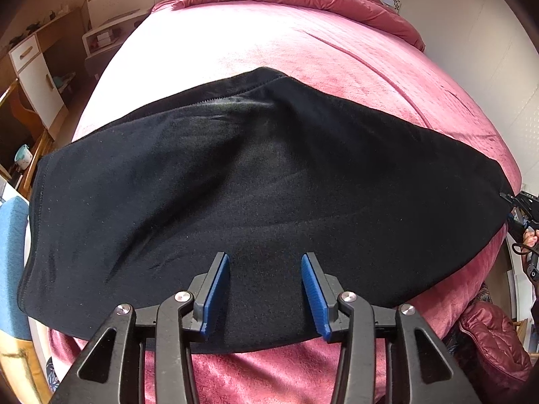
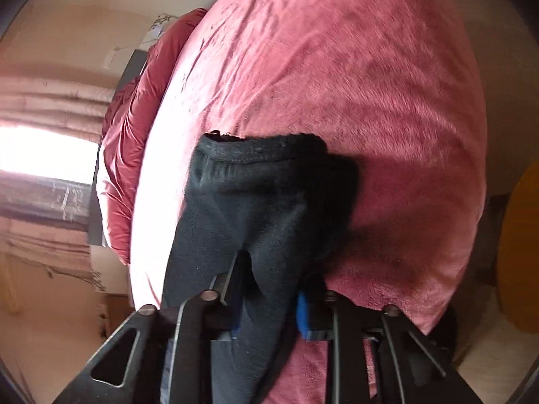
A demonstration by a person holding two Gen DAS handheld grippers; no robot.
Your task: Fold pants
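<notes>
While the black pants (image 1: 256,181) lay spread across the pink bed cover (image 1: 235,43), the left gripper (image 1: 266,289) hovered above their near edge, jaws apart and empty, seemingly poised to pinch; the right gripper (image 2: 266,306) had closed on a bunched fold by the waistband (image 2: 259,149), probably to lift it over.

Pants (image 1: 256,181): matt black fleece cloth, soft nap. Bed (image 1: 337,50) cover: plush pink-red velvet-like cloth. Left gripper (image 1: 266,289): matt black plastic, ribbed blue pads, shiny metal bolts.
</notes>
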